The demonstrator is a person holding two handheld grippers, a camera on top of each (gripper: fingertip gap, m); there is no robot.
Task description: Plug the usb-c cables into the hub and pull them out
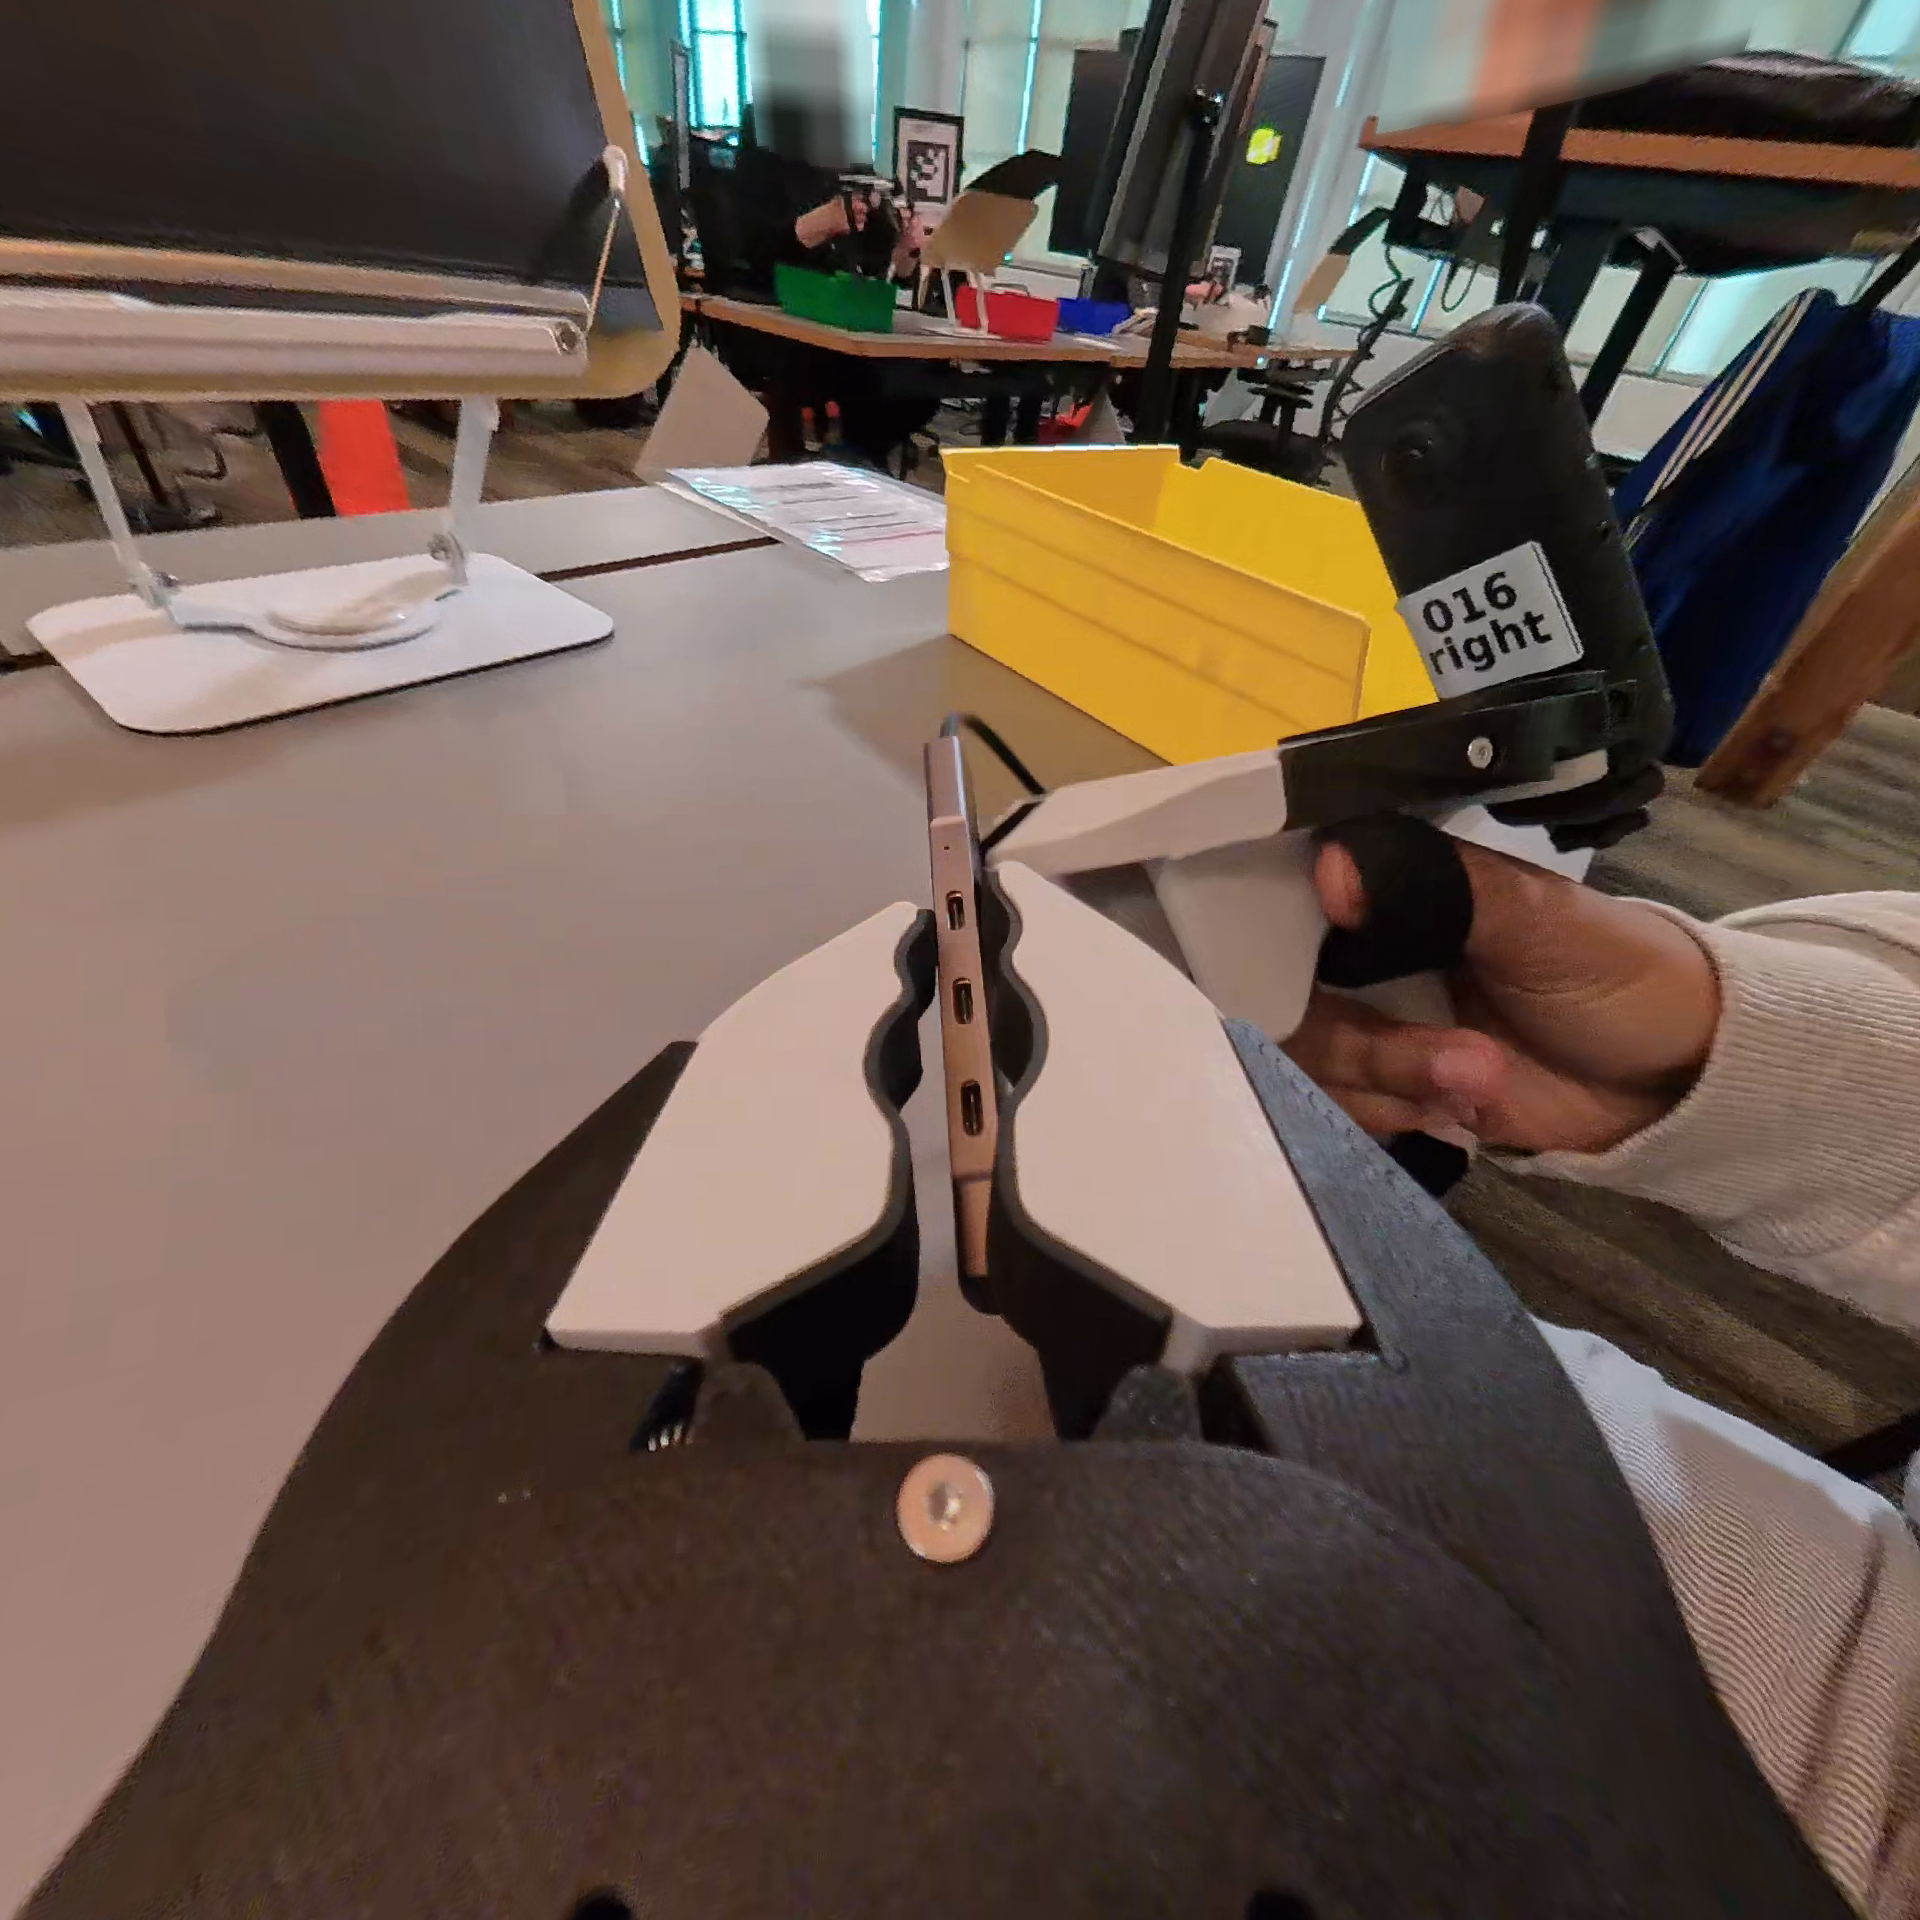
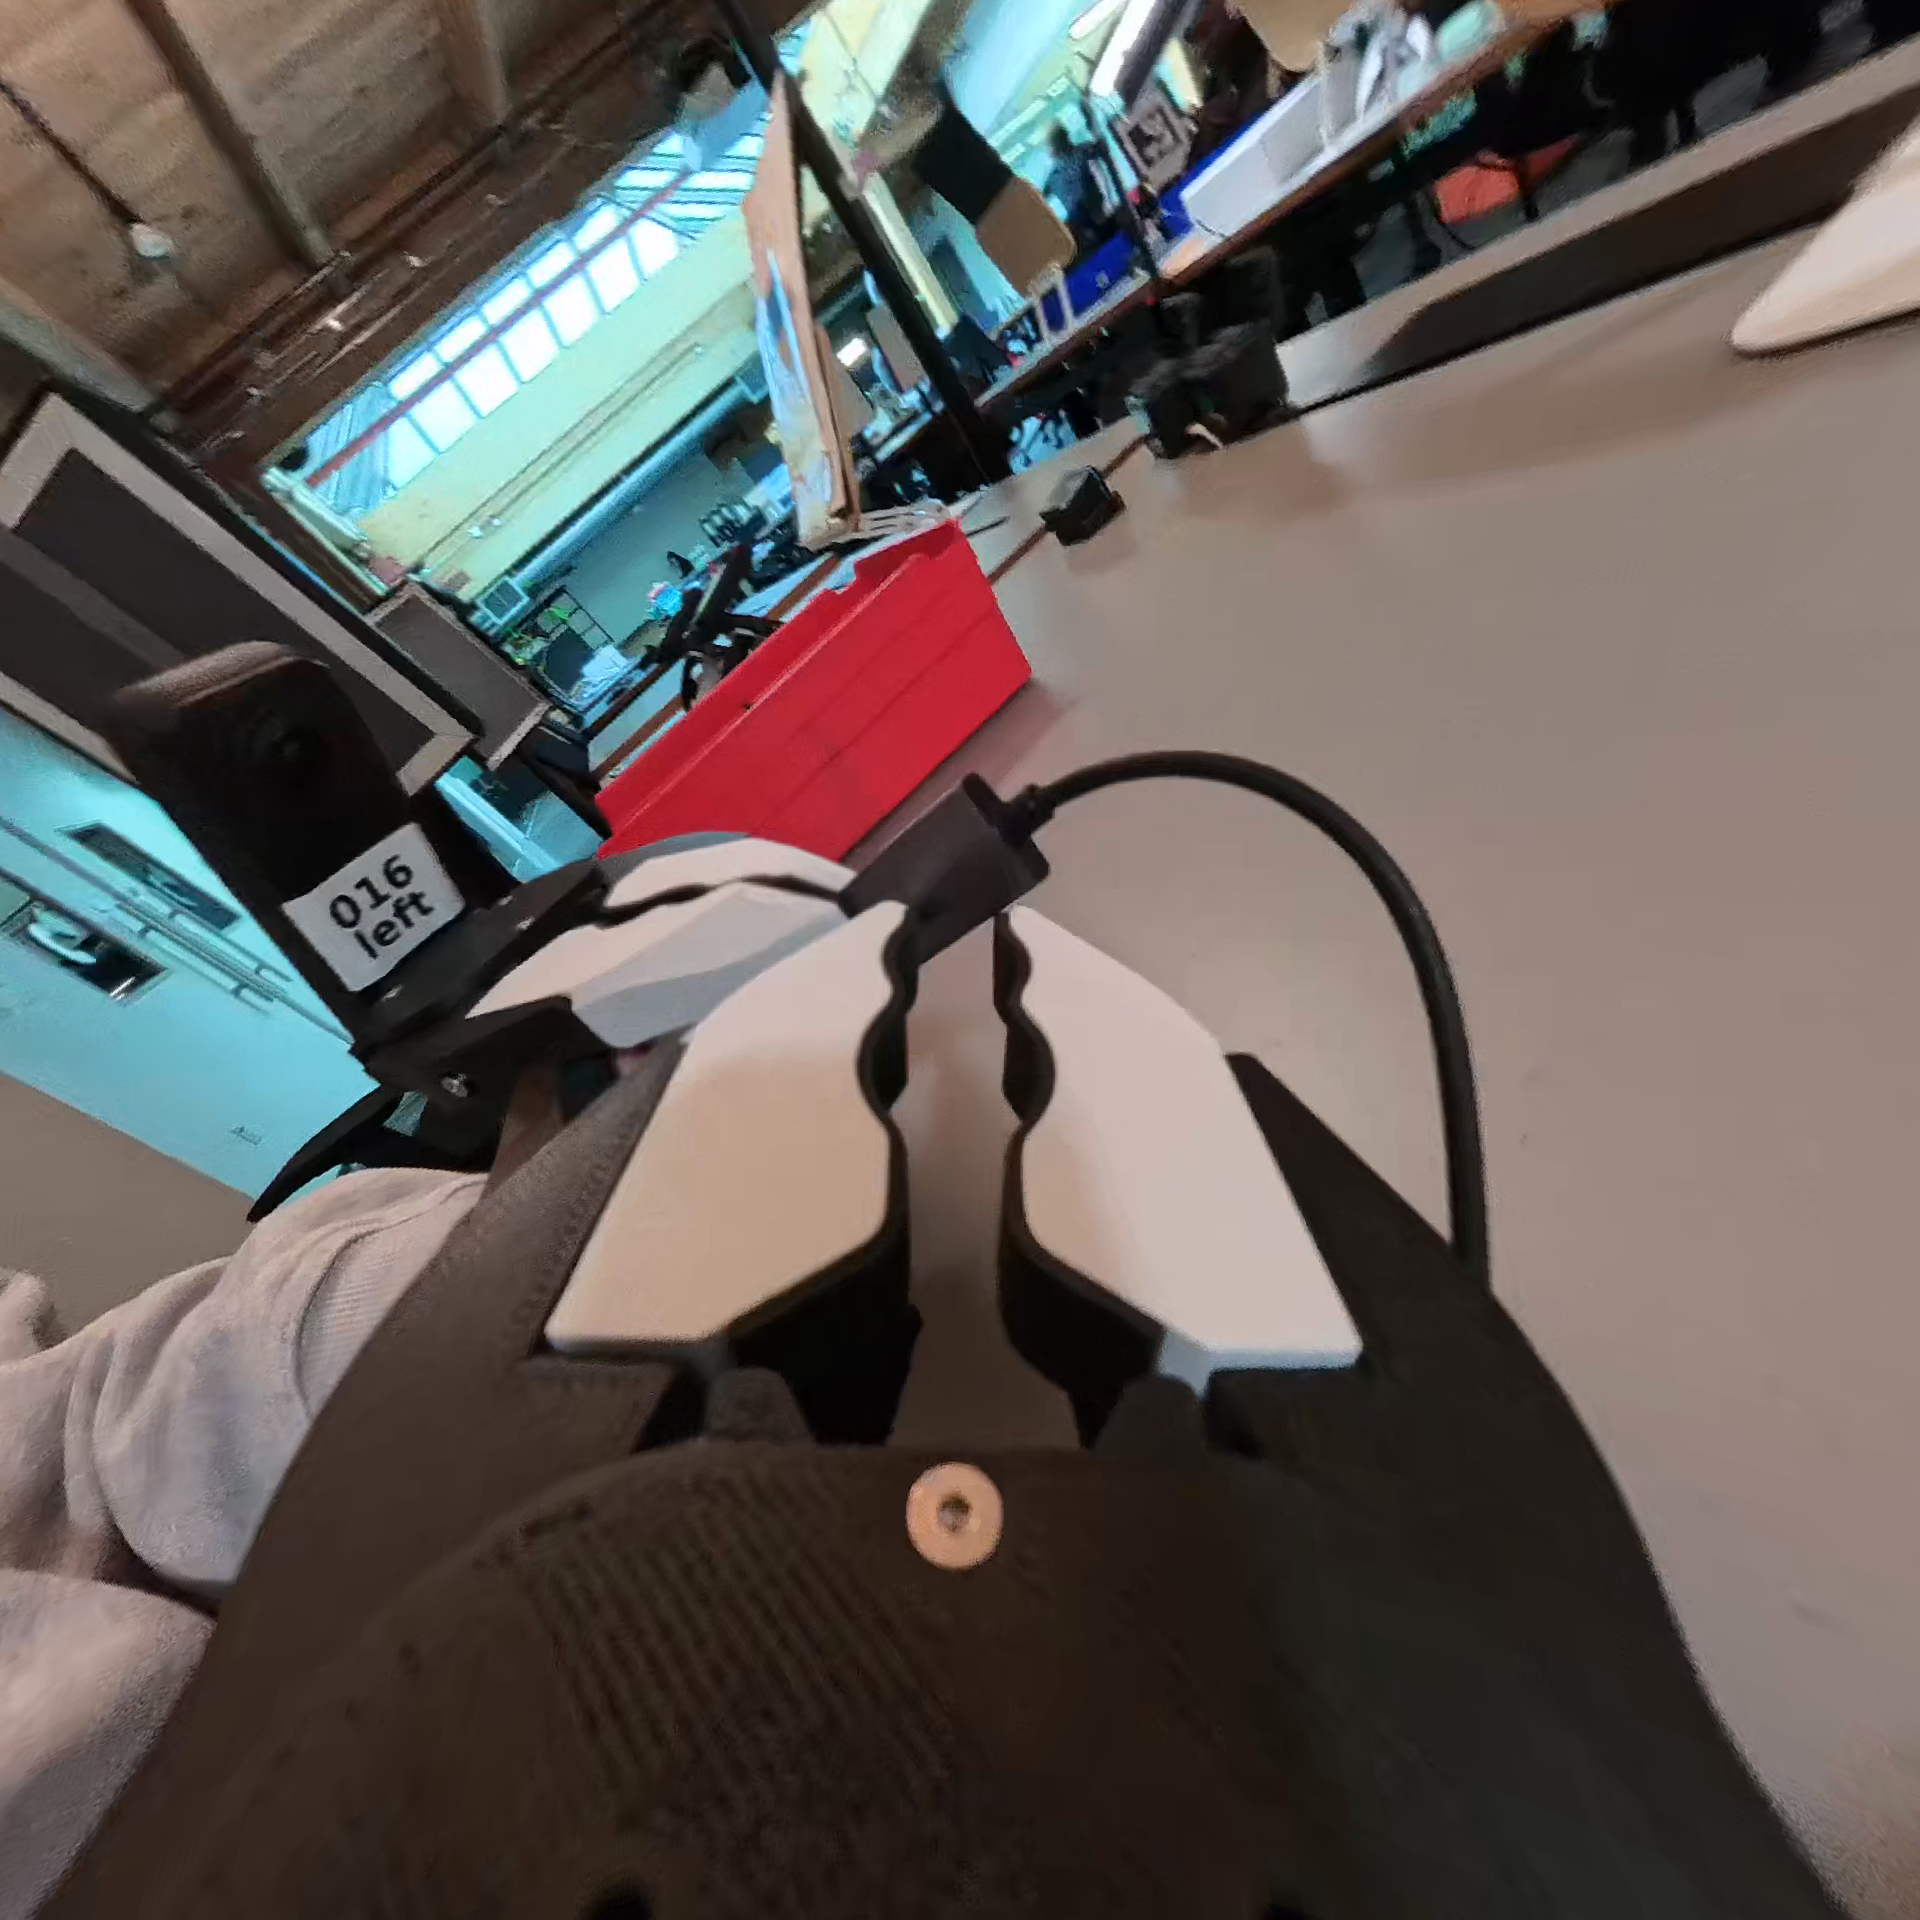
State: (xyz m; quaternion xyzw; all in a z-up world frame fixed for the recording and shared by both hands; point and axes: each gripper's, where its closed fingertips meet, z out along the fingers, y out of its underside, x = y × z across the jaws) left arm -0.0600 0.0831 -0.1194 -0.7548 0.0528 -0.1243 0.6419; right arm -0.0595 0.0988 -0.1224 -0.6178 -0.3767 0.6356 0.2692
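**Hub clamped on edge in left tool, right tool beside it**

Hub (image 1: 961,1023), a slim metallic bar, stands on its narrow edge above the grey desk (image 1: 416,935), pinched between the two white fingers of the left tool (image 1: 958,925). Three empty ports face up along its edge. A black cable (image 1: 1003,758) leaves the far end of the hub; in the right wrist view it arcs over the desk and runs back under the tool's body. The right tool (image 2: 948,925) hovers just beside the hub's far end, its fingers slightly apart with nothing between them. A yellow bin (image 1: 1153,613) sits behind, a red bin (image 2: 831,717) farther off.
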